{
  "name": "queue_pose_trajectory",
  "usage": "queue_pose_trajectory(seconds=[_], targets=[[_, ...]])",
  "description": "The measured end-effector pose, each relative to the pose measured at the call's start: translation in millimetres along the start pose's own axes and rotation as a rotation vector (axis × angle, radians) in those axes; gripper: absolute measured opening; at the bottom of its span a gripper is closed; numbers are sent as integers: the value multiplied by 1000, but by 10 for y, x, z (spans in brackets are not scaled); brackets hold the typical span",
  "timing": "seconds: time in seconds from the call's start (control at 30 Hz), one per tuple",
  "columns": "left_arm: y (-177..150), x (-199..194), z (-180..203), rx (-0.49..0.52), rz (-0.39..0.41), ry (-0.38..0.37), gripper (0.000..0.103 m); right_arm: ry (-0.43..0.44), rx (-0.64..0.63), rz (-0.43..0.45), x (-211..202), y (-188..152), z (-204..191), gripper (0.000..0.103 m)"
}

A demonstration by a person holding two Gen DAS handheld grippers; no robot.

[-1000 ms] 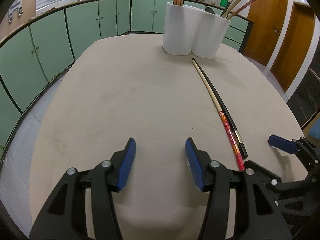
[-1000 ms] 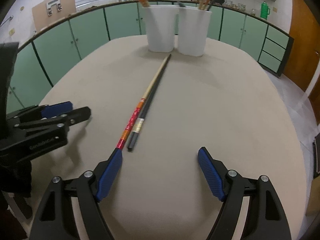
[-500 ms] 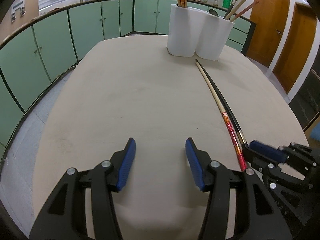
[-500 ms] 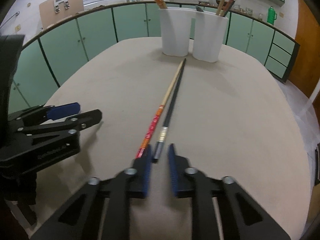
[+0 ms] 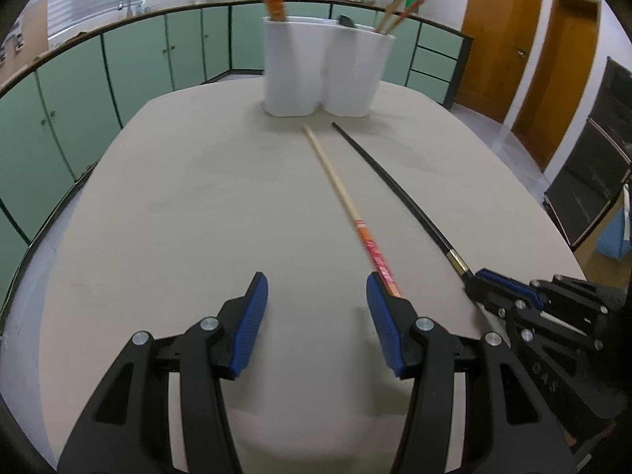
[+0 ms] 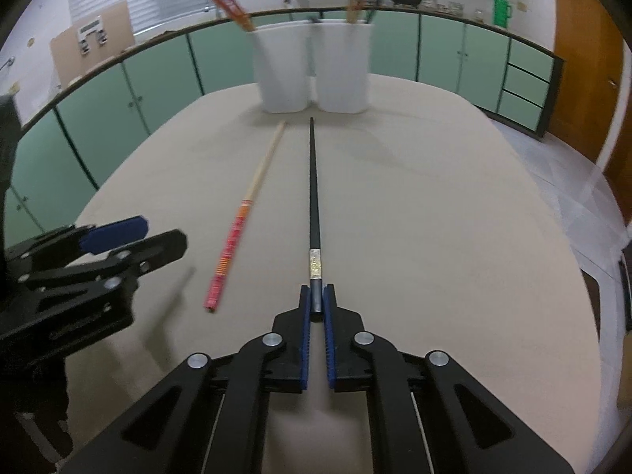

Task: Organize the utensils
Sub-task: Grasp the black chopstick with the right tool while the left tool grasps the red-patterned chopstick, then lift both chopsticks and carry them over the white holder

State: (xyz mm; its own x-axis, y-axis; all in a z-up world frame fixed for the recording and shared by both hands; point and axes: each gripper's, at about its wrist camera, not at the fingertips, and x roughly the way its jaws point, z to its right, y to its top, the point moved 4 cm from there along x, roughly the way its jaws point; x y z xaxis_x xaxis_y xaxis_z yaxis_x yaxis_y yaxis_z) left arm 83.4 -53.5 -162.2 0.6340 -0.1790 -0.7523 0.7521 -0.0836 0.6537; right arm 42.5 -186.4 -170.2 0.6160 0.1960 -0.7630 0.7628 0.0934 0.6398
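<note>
My right gripper point(image 6: 316, 300) is shut on the near end of a black chopstick point(image 6: 314, 201), which points at the white double holder point(image 6: 312, 71). A red-and-wood chopstick point(image 6: 245, 213) lies loose on the table to its left. In the left wrist view my left gripper point(image 5: 316, 300) is open and empty, its right finger beside the red end of that chopstick point(image 5: 347, 209). The black chopstick point(image 5: 399, 181) runs to the right gripper point(image 5: 480, 286) at the lower right. The holder point(image 5: 324, 71) has chopsticks standing in both cups.
The beige table point(image 5: 177, 205) has rounded edges, with floor beyond on both sides. Green cabinets point(image 5: 79, 79) ring the room and wooden doors point(image 5: 497, 35) stand at the right. The left gripper point(image 6: 114, 237) shows at the left of the right wrist view.
My right gripper closed on the black chopstick's near end. The two chopsticks, formerly side by side, have parted. Both views have moved closer to the holder.
</note>
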Motion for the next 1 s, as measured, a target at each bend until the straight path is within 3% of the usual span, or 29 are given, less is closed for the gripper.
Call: queue_pose_trajectory(seconds=[0.4,0.53,0.57,0.77,0.83,1.0], targets=[[-125,112,334,4,-50,-24,48,-17,61,8,0,22,269,6],[-146,118,379,6,-43,11,44,-7,65,8,-1,14,261,6],[-150,112,367,-5,-41,22,38,-4,64,8,-3,14,253,6],[-152,105,383,1,-41,55,37,12,51,-1,22,11,213,7],[-148,106,387,0,-40,64,34,11,46,-3,26,9,207,7],[-133,96,356,-22,-35,63,12,7,39,-3,21,5,199,7]])
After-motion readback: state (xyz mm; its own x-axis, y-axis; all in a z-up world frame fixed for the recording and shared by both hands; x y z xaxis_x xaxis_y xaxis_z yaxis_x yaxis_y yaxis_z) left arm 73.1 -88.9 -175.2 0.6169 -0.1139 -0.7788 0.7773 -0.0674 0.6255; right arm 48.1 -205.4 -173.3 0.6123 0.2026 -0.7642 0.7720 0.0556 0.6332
